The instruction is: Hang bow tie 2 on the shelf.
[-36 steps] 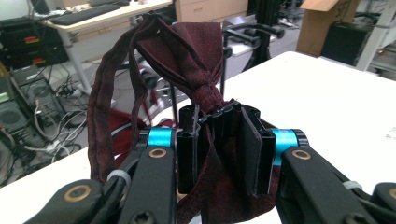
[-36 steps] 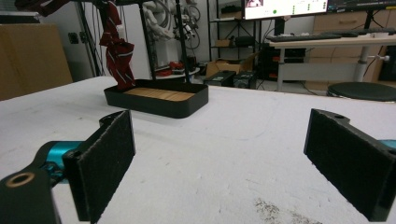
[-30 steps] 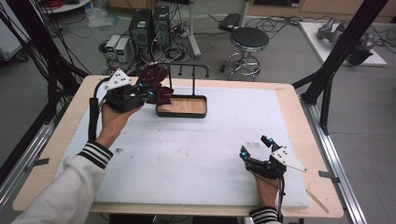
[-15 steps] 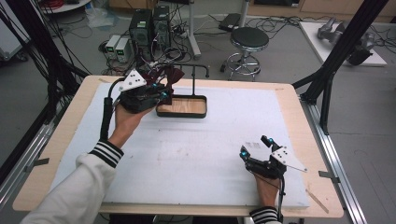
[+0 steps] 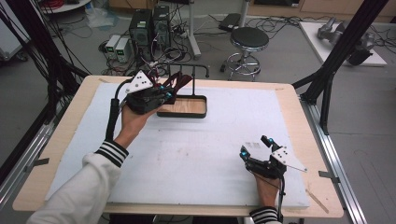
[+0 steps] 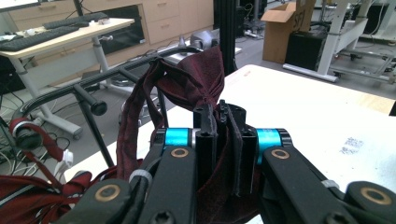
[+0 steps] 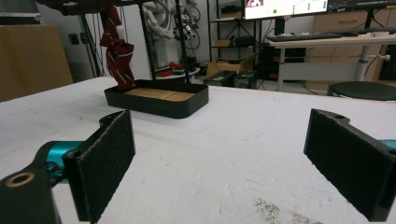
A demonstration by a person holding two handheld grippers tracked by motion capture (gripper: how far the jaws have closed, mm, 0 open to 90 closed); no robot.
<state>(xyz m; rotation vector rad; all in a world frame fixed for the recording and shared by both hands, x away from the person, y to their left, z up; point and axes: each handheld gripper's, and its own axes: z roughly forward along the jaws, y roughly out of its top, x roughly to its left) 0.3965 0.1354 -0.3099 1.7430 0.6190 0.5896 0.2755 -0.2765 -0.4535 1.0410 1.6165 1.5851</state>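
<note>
The left gripper (image 5: 164, 93) is held at the far left of the white mat (image 5: 196, 158), just beside the black tray (image 5: 183, 112) with its wooden floor. Its jaws have just been closing and are now clamped on a fold of the dark red tie (image 6: 196, 84), the cloth pinched between the pads in the left gripper view. The tie is draped over the black rack (image 6: 93, 88) that rises from the tray; one length hangs down on the left of the jaws, and more of it is seen low at the left edge. In the right gripper view a striped end of the tie (image 7: 119, 56) hangs down to the tray. The right gripper (image 5: 254, 148) rests low on the mat near the right front, well apart from the tray, its jaws wide apart with nothing between them.
</note>
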